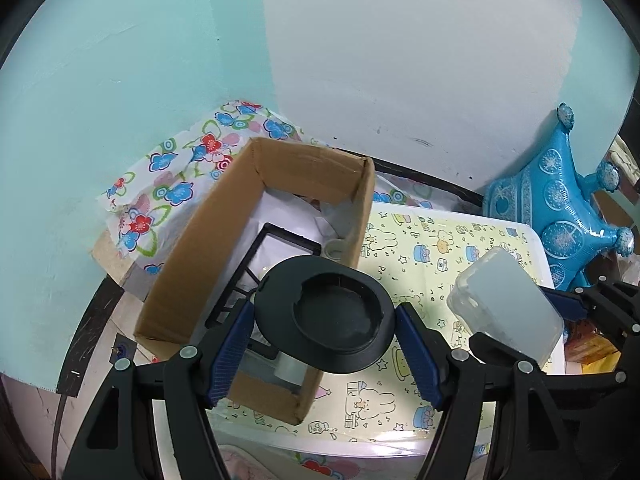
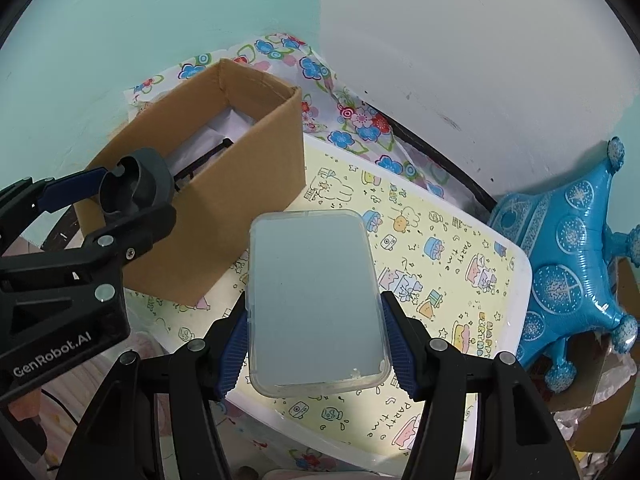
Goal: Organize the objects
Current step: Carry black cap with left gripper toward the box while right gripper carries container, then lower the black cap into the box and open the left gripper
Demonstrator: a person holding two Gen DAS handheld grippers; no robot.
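Observation:
My left gripper (image 1: 325, 334) is shut on a black round ring-shaped lid (image 1: 324, 312) and holds it over the near right corner of an open cardboard box (image 1: 224, 240). The box holds white paper, a black frame (image 1: 260, 268) and a tape roll (image 1: 290, 372). My right gripper (image 2: 314, 344) is shut on a translucent rectangular plastic case (image 2: 314, 300), held above the yellow patterned table (image 2: 440, 264), right of the box (image 2: 208, 208). In the right wrist view the left gripper (image 2: 120, 196) with the lid is at the left.
A blue star-shaped foil balloon (image 1: 568, 208) leans on the wall at the right; it also shows in the right wrist view (image 2: 568, 272). A flowered cloth (image 1: 176, 176) lies behind the box. Cardboard and orange packaging (image 1: 588, 344) sit at the far right.

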